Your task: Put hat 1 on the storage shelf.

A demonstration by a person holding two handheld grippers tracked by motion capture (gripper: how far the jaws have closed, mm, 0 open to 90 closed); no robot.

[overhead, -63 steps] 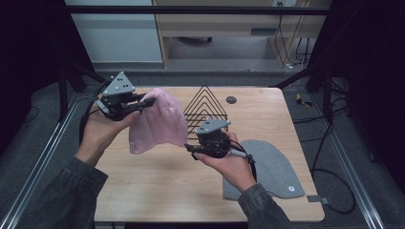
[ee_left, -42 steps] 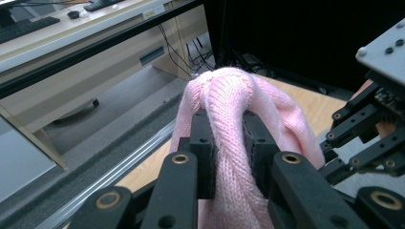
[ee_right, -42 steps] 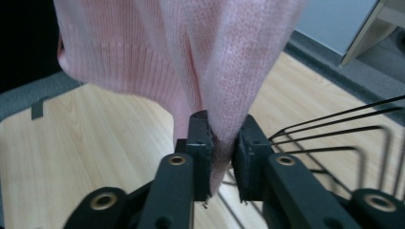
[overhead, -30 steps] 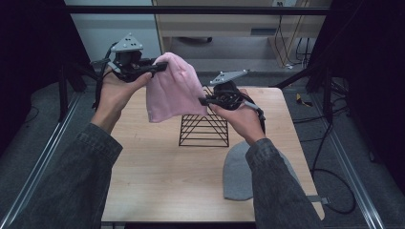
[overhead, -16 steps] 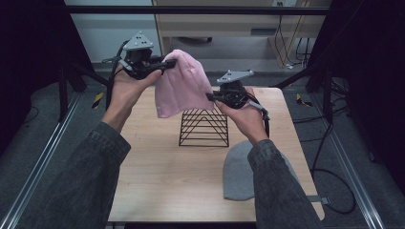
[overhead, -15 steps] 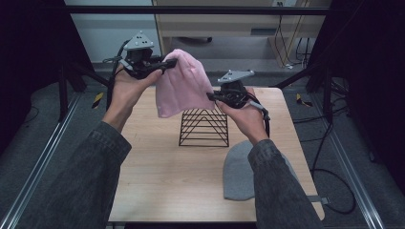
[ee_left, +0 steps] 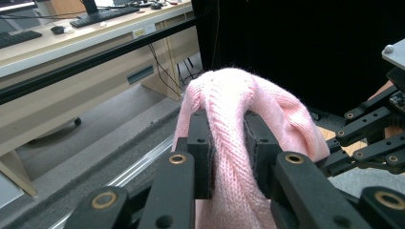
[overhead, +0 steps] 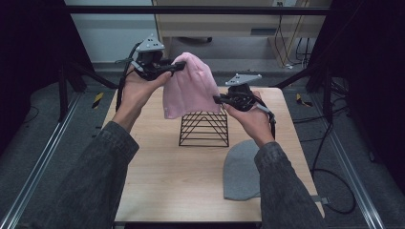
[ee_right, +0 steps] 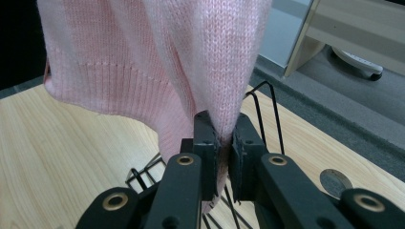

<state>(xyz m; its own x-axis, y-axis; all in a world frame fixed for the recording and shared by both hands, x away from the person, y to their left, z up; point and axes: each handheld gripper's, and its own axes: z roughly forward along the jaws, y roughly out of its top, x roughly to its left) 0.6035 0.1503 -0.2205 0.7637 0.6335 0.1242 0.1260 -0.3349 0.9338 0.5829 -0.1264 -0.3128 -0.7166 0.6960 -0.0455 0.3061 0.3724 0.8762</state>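
**Pink beanie held in the air over the wire rack**

The pink knit beanie [overhead: 191,88] hung above the table, upper centre of the high view, stretched between both grippers. The left gripper [overhead: 177,67], upper left of centre, was clamped on a bunched fold of the knit; its own view showed the wool squeezed between both pads [ee_left: 228,157]. The right gripper [overhead: 217,99], just right of centre, was pinched tight on the beanie's lower edge, the jaws nearly meeting on the fabric [ee_right: 220,143].

Directly below the beanie stood a black wire rack [overhead: 204,128], pyramid-shaped, on the table. A grey beanie [overhead: 242,169] lay flat at lower right, partly under the right sleeve.

No legible writing or brand was visible on any item.

The surface was a light wooden tabletop [overhead: 167,171], set over grey floor with cables at right. The left gripper view showed a desk with keyboards [ee_left: 95,16] at upper left. The right gripper view showed a round metal disc [ee_right: 335,182] on the tabletop at lower right.
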